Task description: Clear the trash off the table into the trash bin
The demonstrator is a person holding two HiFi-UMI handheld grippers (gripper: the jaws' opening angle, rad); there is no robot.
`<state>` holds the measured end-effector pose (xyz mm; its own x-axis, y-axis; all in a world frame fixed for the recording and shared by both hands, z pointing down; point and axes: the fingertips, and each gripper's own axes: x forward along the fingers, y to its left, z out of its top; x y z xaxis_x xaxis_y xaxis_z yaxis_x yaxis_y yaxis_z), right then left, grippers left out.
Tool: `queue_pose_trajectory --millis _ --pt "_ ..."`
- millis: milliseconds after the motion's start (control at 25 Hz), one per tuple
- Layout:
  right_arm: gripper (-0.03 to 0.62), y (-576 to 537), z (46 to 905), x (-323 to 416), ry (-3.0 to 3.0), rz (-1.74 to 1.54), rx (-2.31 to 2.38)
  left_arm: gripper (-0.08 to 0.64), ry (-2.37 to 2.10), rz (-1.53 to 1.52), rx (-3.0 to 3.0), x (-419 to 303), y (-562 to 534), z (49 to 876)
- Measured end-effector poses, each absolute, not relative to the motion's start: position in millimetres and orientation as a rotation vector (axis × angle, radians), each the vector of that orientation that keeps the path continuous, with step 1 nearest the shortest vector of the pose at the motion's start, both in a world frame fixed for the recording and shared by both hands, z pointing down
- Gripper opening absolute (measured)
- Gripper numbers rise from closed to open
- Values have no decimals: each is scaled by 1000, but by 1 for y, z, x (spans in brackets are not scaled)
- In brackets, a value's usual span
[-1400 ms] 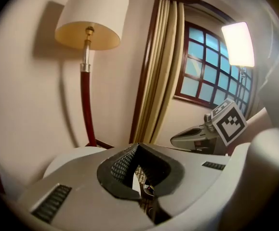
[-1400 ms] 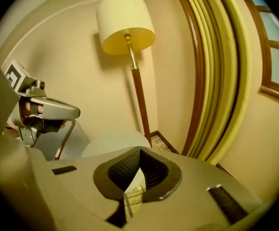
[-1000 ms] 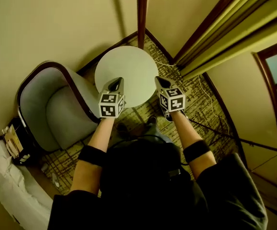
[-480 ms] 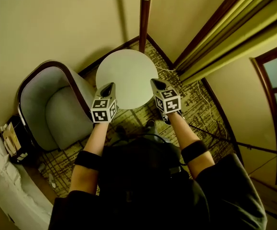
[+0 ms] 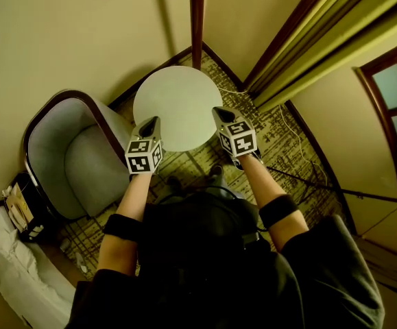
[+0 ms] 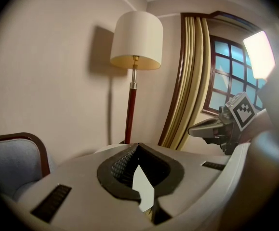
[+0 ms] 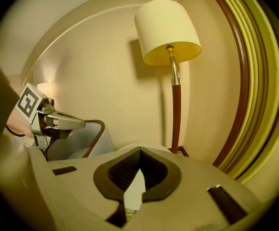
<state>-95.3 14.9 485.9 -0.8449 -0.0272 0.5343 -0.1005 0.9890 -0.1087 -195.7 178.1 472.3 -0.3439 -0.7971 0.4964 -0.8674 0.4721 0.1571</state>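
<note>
Round white counter shows no trash in any view, and the dark box by the grey armchair may be the bin, so scan around before reaching; left gripper and right gripper, jaws together and empty, held forward at its near rim, tipped downward.
</note>
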Motion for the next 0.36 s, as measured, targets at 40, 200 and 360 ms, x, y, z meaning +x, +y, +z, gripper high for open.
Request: queue_pose_trajectory --millis 40,200,360 --pt "2 16 486 -95 -2573 174 90 2 -2208 184 1381 -196 179 472" --pt "2 17 486 -94 -2565 160 97 2 -2201 191 1390 -199 181 473" --pt "2 14 490 -94 -2556 158 109 2 -2193 195 1396 -201 182 476"
